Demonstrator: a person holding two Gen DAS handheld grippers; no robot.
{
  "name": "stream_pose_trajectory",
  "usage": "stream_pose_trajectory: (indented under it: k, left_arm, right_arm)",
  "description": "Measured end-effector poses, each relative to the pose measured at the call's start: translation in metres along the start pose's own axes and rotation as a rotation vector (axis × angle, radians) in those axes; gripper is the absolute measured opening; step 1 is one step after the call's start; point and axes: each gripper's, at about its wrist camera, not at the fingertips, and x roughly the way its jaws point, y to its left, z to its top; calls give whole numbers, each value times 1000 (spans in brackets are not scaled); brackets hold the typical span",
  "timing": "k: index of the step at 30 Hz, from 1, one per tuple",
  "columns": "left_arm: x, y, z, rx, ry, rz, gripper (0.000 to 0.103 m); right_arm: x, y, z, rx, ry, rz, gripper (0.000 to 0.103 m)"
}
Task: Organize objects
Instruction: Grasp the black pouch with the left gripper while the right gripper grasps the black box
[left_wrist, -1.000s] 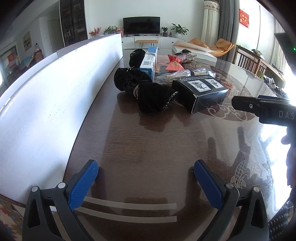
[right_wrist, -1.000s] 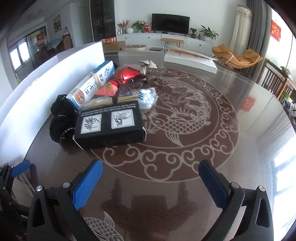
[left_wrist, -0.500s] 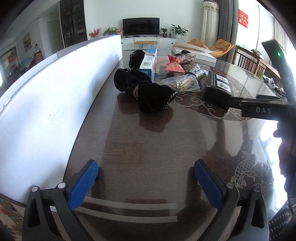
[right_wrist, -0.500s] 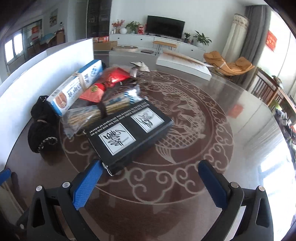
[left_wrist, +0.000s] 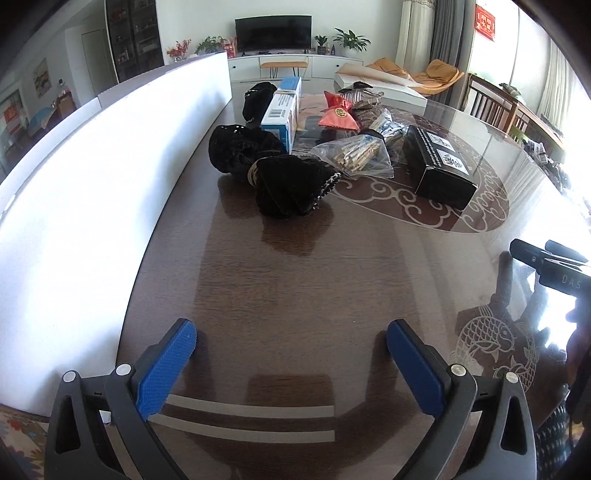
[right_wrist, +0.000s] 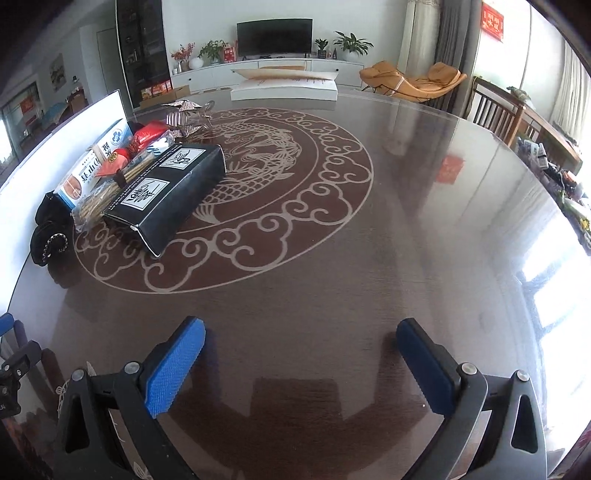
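A heap of objects lies along the far left of the dark table. It holds a black box (left_wrist: 439, 168) (right_wrist: 168, 192) with white labels, a clear bag of sticks (left_wrist: 356, 155) (right_wrist: 103, 195), black velvet pouches (left_wrist: 291, 188) (right_wrist: 50, 236), a blue and white carton (left_wrist: 280, 114) (right_wrist: 90, 170) and a red pouch (left_wrist: 338, 116) (right_wrist: 118, 160). My left gripper (left_wrist: 291, 341) is open over bare table, well short of the heap. My right gripper (right_wrist: 301, 341) is open too, with nothing between its fingers, and its body shows at the right edge of the left wrist view.
A long white board (left_wrist: 110, 158) stands upright along the table's left side. A white flat box (right_wrist: 284, 86) lies at the far end. The glossy table (right_wrist: 424, 229) bears a dragon medallion. Wooden chairs (right_wrist: 495, 110) stand at the right.
The right gripper has pulled back and swung right, away from the black box. The box now lies turned, end toward the left camera. The left gripper has stayed put.
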Motion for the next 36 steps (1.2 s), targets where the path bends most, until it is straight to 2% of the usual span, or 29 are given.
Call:
stream_pose_trajectory:
  k: [4,6,9,11,13,14,15,17,20,22,23,24,25,26,30,31,32,34,35,36]
  left_arm:
    - [6,20,38,-182,-5,-54,103]
    - [13,28,63,-260,-17,-53,103]
    - [41,30,92,-299,23,-13,103]
    - [59,30,99,-298,43,24,103]
    - [56,24,97,-239,-10,53,81]
    - [53,20,94,-197,-20,47,62]
    - [49,16,90,-153,-21,40,52]
    - [38,13,74,-74,-16,12,50]
    - [17,15,43,11,-16,-15,50]
    - [7,20,29,27,-18,-32,52]
    - [6,23,25,23,-15,-39,61]
    - [6,26,23,10,-8,-49,79]
    - [7,29,22,-7,-5,-65,87]
    - [8,28,22,-5,-16,-74,87]
    - [20,19,29,23,-12,15,89]
    - [20,19,29,12,-19,16,89]
    - [21,20,30,-1,-26,24,86]
    - [19,23,31,-19,-62,38,62]
    - [17,24,30,-17,-79,42,40]
    - [16,25,29,-17,-86,48,36]
  right_arm:
    - [-2,1,-1,-9,-8,-14,103]
    - [-3,2,-2,-17,-12,-22,103]
    - [-3,3,-1,-24,-13,-16,103]
    - [-3,3,-1,-24,-13,-14,103]
    - [-3,2,-1,-22,-12,-9,103]
    - [-3,1,-2,-21,-11,-7,103]
    - [-3,1,-2,-21,-12,-7,103]
    - [-3,1,-3,-22,-12,-7,103]
    - [-4,2,-3,-25,-15,-11,103]
    - [-5,3,-4,-26,-20,-17,103]
    - [-5,3,-4,-27,-22,-21,103]
    - [-6,2,-4,-27,-24,-25,103]
    - [-6,3,-4,-27,-25,-28,103]
    - [-6,2,-4,-27,-26,-30,103]
    - [-6,1,-4,-22,-25,-34,103]
    - [-5,1,-4,-22,-22,-31,103]
    - [-5,1,-4,-23,-18,-26,103]
    - [-4,0,-3,-15,-12,-13,103]
    - [-3,-2,-3,1,-2,-3,103]
    - [-2,-5,-1,38,16,5,103]
